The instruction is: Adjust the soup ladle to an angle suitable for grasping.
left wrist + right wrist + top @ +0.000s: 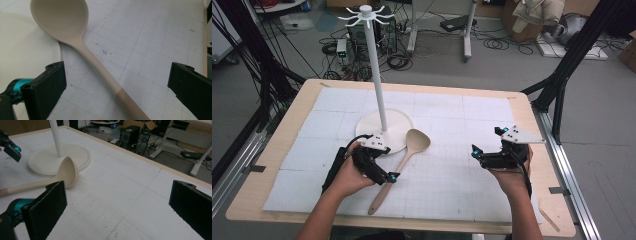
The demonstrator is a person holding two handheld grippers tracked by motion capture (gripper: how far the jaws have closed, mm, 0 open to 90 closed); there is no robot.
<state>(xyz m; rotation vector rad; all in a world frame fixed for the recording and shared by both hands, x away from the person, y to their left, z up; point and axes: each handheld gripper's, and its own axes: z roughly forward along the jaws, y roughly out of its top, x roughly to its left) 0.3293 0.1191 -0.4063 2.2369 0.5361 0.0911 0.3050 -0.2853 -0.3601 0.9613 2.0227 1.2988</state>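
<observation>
A beige wooden spoon [406, 156] lies flat on the white gridded mat [452, 125], its bowl resting against the round base of a white hook stand [384, 131]. My left gripper [384, 164] hovers low beside the spoon's handle. In the left gripper view the spoon [75, 37] runs between the two wide-open jaws of that gripper [117, 85] without touching them. My right gripper [487, 141] is held over bare mat to the right, open and empty. From the right gripper view [117, 207] the spoon [65, 173] and stand base [50, 157] lie ahead to the left.
The stand's tall pole [374, 65] rises to a ring of hooks [366, 16] above the table's middle. The wooden table edge [522, 100] borders the mat. Cables, a computer case [128, 135] and boxes sit on the floor beyond.
</observation>
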